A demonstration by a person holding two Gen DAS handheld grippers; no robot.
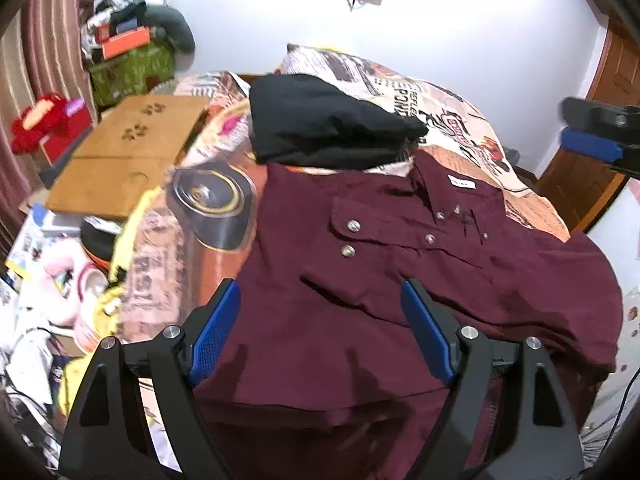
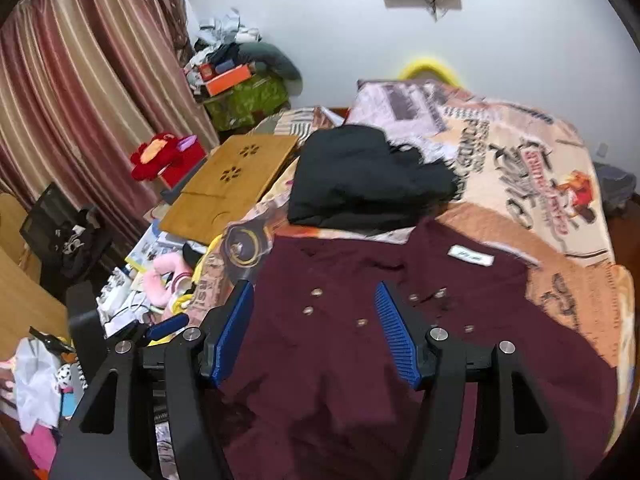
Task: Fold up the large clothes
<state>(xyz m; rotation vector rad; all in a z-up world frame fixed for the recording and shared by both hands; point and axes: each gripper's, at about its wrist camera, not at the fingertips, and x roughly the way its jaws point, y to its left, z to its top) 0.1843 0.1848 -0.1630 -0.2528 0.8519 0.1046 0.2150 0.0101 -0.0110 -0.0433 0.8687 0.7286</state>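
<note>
The room was evenly and brightly lit — shadows were soft, both views looked slightly blurred, with edges strongly bent and dark.

A maroon shirt (image 1: 400, 280) lies front up and spread on the bed (image 1: 460, 100), collar toward the headboard end, snaps closed, one sleeve folded in. A folded black garment (image 1: 320, 124) sits just beyond its collar.

Maroon shirt (image 1: 360, 288) (black garment (image 1: 320, 124) beyond).
</note>
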